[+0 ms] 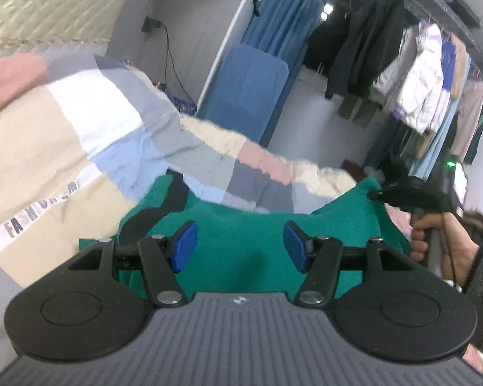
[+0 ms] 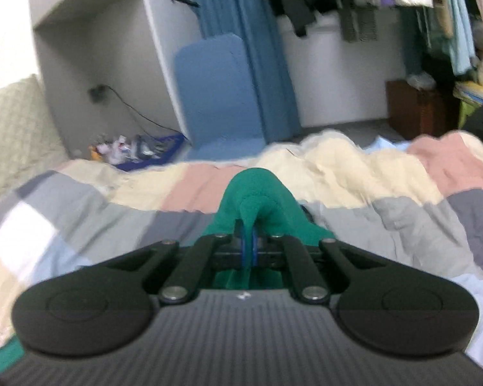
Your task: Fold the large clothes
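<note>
Spread wide with nothing between its blue pads, the left gripper (image 1: 240,246) hovers over the green garment (image 1: 241,241), while the right gripper (image 2: 250,247) is clamped on a raised fold of it at the far corner. Beneath the garment lies a patchwork quilt (image 1: 64,128) printed "FASHION". Beyond the quilt stand a blue pad (image 1: 244,93) against the wall, a blue curtain (image 1: 286,9) and hanging clothes (image 1: 418,80).

Both wrist views low, close over patchwork quilt (image 1: 80,135), facing blue curtain (image 2: 267,64); shared.
</note>
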`<state>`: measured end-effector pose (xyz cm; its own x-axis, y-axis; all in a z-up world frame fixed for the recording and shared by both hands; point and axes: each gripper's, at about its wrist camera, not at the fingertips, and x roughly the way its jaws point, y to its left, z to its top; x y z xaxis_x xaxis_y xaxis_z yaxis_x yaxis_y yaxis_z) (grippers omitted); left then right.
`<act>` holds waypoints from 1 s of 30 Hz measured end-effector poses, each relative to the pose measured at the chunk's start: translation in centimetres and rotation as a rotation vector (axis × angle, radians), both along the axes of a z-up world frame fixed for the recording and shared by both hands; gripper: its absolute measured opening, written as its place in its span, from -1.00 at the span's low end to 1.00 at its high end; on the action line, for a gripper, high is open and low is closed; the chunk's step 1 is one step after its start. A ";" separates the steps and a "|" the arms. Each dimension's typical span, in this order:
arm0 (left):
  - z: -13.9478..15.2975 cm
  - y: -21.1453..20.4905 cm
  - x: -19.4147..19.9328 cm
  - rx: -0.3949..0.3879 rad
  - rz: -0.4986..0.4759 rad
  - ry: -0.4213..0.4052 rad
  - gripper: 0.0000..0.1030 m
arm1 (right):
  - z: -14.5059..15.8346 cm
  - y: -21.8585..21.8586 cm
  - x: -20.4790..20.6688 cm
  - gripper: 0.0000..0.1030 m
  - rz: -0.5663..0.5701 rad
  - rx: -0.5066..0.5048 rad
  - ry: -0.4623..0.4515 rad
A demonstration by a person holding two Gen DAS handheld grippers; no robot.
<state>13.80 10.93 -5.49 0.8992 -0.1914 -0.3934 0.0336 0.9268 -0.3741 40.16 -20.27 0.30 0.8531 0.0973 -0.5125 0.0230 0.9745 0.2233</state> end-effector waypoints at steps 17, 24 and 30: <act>-2.1 -1.1 1.8 0.067 0.006 0.088 0.28 | -9.8 2.0 4.9 -0.73 0.061 -0.076 0.239; -1.7 -1.1 1.5 0.083 0.015 0.094 0.28 | -7.5 1.2 2.6 0.34 0.112 -0.019 0.246; -1.2 -1.3 0.8 0.104 -0.011 0.076 0.28 | -3.5 1.0 -3.5 0.42 0.156 -0.026 0.145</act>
